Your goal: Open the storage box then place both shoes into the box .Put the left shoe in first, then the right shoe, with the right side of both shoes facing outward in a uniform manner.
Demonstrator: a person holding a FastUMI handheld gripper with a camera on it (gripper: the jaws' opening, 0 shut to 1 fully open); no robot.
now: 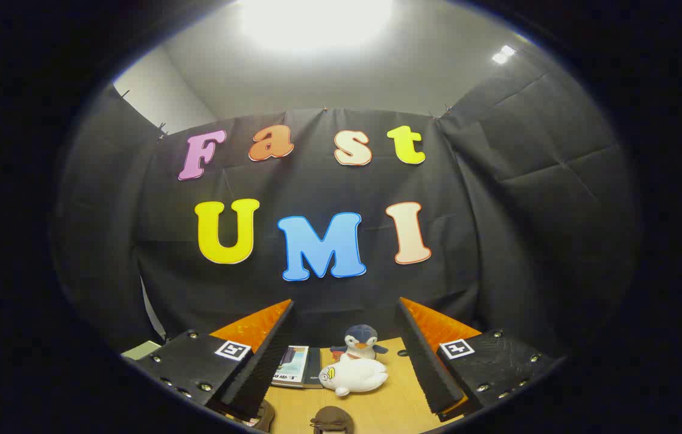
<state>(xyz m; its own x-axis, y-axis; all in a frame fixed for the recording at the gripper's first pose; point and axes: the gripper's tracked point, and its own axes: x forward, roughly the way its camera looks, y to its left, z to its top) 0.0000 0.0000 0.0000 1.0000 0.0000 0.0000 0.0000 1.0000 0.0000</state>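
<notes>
Gripper view has the gripper raised with fingers spread and empty; a brown shoe lies on the wooden table between them, nearer than the plush penguin; seemingly nothing boxed yet

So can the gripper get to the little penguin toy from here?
Probably yes. The gripper has its fingers wide open with nothing held, and the penguin toy stands beyond them on the table. A white plush toy lies in front of the penguin and might get bumped.
</notes>
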